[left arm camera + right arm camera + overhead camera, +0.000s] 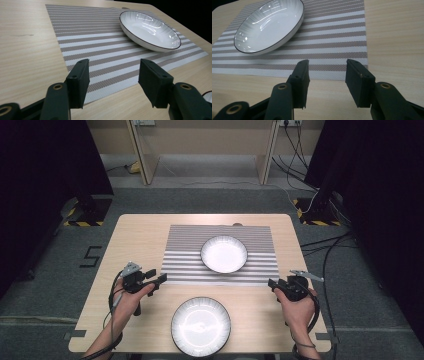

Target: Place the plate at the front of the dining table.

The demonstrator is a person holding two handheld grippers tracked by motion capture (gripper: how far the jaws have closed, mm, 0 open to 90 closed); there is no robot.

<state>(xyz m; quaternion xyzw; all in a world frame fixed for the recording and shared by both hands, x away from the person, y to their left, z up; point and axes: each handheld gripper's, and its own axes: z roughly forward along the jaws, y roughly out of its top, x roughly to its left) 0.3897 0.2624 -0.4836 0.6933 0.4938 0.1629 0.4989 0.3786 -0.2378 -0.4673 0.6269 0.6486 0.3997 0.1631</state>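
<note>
Both hands sit low at the near corners of the striped placemat (pixel 220 254), and nothing is held; the left gripper (pixel 161 279) points in over the mat's near-left corner with its jaws spread wide and only woven stripes between them, as the left gripper view makes plain; the right gripper (pixel 272 283) hangs just off the near-right corner, its jaws likewise apart and empty in the right gripper view.

The white ribbed plate (pixel 224 253) sits on the mat, a little right of centre, well apart from both grippers; a second plate (pixel 201 326) rests on the bare wooden table (pixel 140 227) at the near edge, between the person's forearms.

The mat looks like the thing about to be worked: thin, light, woven and floppy, lying flat with no lifted edge; a single pinch would probably let it sag and fold, so a hold at both near corners, one jaw slid under the edge, seems the sound way in.

The plate on it changes matters: glazed, rigid, slick and breakable, with a dark-lined rim; likely to slide if the mat tilts; if the plate itself is taken, the rim is the place, gripped firmly and kept level.
</note>
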